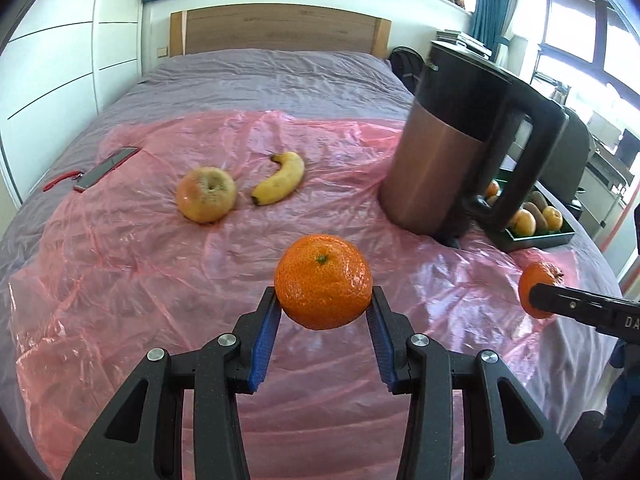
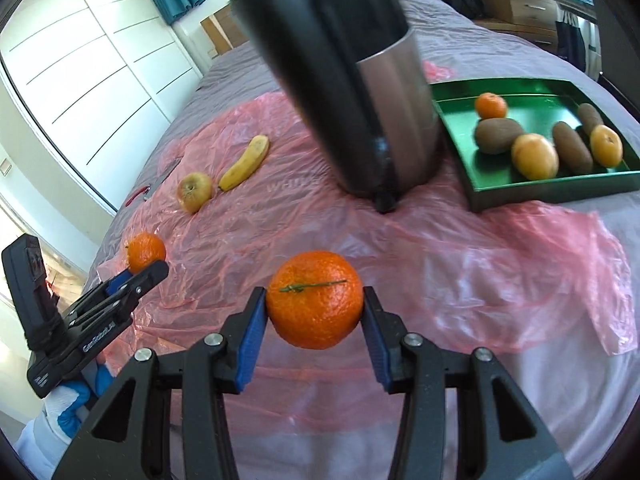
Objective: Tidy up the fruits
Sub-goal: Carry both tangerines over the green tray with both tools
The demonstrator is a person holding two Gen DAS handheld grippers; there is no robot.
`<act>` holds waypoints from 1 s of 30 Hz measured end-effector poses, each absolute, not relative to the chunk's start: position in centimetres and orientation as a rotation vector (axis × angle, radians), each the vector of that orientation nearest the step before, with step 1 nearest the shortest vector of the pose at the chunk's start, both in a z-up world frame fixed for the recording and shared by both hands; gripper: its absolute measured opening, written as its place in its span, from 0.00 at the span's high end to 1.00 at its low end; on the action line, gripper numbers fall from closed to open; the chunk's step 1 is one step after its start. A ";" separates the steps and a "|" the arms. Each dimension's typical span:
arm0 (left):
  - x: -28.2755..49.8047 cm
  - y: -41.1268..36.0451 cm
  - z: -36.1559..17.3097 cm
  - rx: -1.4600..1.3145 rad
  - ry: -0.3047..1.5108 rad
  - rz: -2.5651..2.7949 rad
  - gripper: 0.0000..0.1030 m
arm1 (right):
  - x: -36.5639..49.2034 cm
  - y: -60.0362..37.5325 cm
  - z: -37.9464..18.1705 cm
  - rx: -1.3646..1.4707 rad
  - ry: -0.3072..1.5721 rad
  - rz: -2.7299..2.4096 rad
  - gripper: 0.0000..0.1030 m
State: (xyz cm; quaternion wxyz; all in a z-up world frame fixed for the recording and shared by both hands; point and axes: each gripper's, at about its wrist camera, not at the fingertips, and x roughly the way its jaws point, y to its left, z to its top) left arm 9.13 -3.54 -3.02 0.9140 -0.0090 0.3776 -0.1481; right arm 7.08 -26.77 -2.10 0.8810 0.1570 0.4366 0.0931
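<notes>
My left gripper point(image 1: 324, 300) is shut on a mandarin point(image 1: 323, 280) and holds it above the pink plastic sheet point(image 1: 160, 280). My right gripper point(image 2: 315, 300) is shut on a second mandarin point(image 2: 315, 300) with a green stem; it also shows at the right edge of the left wrist view point(image 1: 536, 288). An apple point(image 1: 206, 194) and a banana point(image 1: 282, 178) lie on the sheet further back. A green tray point(image 2: 532, 190) at the right holds mandarins, kiwis and another round fruit.
A tall copper and black kettle point(image 1: 436, 160) stands between the loose fruit and the tray. A phone point(image 1: 106, 168) with a red strap lies at the far left of the sheet. The bed has a wooden headboard point(image 1: 280, 28) and white wardrobes at the left.
</notes>
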 end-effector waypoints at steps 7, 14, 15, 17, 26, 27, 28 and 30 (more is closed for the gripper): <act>6.7 -11.4 -0.4 0.067 0.784 -0.443 0.63 | 5.5 -33.2 -1.1 0.368 0.858 0.127 0.65; 6.1 -20.2 1.5 0.141 0.798 -0.579 0.63 | 5.7 -39.7 0.5 0.372 0.810 0.081 0.65; 6.2 -21.3 1.8 0.153 0.796 -0.593 0.63 | 5.9 -40.5 0.7 0.374 0.802 0.076 0.65; 6.6 -23.6 2.1 0.175 0.794 -0.621 0.63 | 6.4 -42.2 1.2 0.375 0.786 0.065 0.65; 11.8 -33.4 2.8 0.218 0.804 -0.693 0.63 | 10.1 -48.8 1.2 0.383 0.750 0.023 0.65; 12.7 -34.3 2.8 0.216 0.808 -0.693 0.63 | 10.6 -49.4 1.2 0.376 0.747 0.020 0.65; 13.3 -34.9 2.8 0.214 0.812 -0.692 0.63 | 11.1 -49.9 1.1 0.370 0.747 0.017 0.65; 15.3 -36.5 2.5 0.215 0.821 -0.688 0.63 | 12.6 -50.9 0.9 0.362 0.750 0.010 0.65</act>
